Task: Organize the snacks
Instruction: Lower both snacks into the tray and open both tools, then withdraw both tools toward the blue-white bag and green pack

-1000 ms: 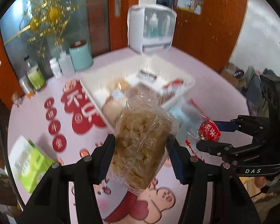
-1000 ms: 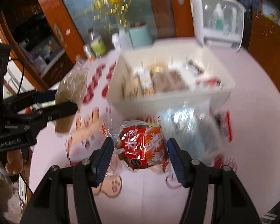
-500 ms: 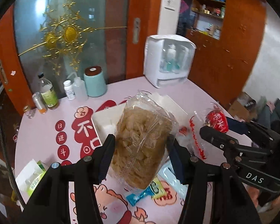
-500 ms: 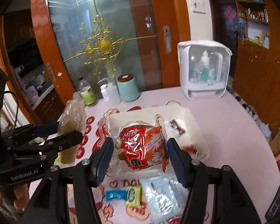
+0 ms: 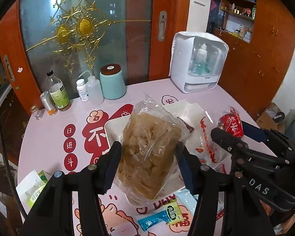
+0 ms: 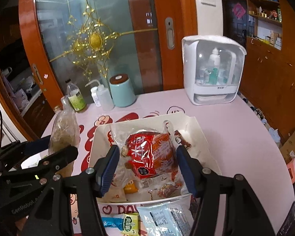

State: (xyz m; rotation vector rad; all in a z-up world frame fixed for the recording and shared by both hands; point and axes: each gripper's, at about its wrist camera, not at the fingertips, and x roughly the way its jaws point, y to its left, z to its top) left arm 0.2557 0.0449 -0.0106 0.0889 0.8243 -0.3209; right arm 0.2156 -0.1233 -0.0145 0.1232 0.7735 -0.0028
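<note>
My left gripper (image 5: pixel 147 157) is shut on a clear bag of tan puffed snacks (image 5: pixel 149 149) and holds it upright in the air over the near end of the white storage box (image 5: pixel 114 125). My right gripper (image 6: pixel 145 157) is shut on a red snack packet in a clear wrapper (image 6: pixel 151 153), lifted above the box (image 6: pixel 198 129). Several small snacks lie inside the box. Each gripper also shows in the other's view: the right gripper (image 5: pixel 229 129) with its red packet (image 5: pixel 231 125), and the left gripper (image 6: pixel 61 145) with its tan bag (image 6: pixel 64 131).
On the pink printed table, a teal jar (image 5: pixel 112 82), bottles (image 5: pixel 59 92) and a white organiser (image 5: pixel 198 63) stand at the back. A green-white carton (image 5: pixel 33 188) lies near left. Small sachets (image 5: pixel 159 216) and a pale blue pack (image 6: pixel 167 218) lie before the box.
Both grippers have risen and drawn back from the box with their bags still gripped. The table and box now look smaller and farther below.
</note>
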